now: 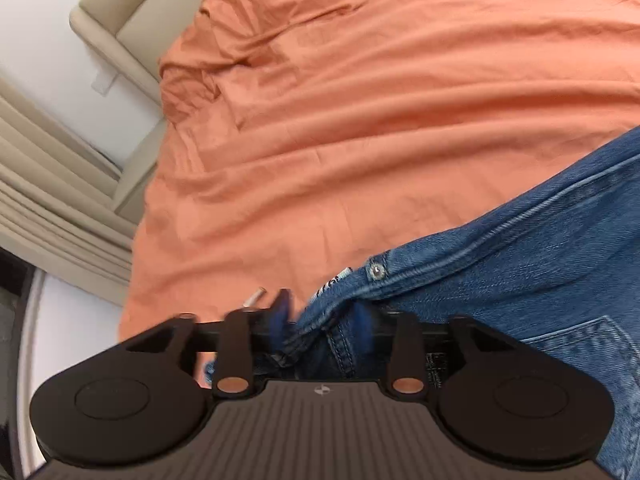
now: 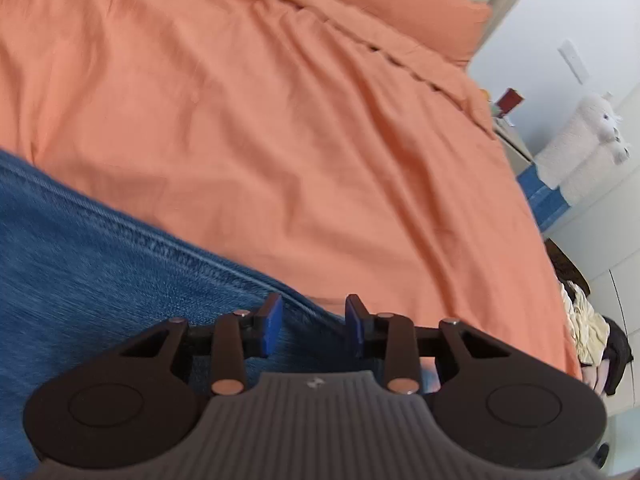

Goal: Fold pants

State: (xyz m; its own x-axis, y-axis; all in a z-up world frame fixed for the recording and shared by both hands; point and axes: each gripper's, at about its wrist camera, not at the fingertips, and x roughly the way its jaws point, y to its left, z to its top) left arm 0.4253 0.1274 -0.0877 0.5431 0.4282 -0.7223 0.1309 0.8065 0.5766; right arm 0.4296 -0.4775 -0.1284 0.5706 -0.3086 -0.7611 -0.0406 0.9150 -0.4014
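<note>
Blue denim jeans [image 1: 520, 264] lie on an orange bedsheet [image 1: 360, 120]. In the left wrist view the waistband with a metal rivet [image 1: 376, 271] bunches between the blue pads of my left gripper [image 1: 322, 318], which is closed on that waistband edge. In the right wrist view a jeans leg [image 2: 100, 264] with a side seam runs from the left to under my right gripper [image 2: 314, 320]. Its blue pads stand apart, with the denim edge between and below them; they do not pinch it.
The orange sheet [image 2: 280, 120] covers the bed, with a pillow [image 2: 400, 8] at the far right. A beige headboard [image 1: 120, 20] and white wall are at the left. To the right of the bed are a white stuffed toy [image 2: 600, 124], blue boxes and a clothes pile [image 2: 588, 328].
</note>
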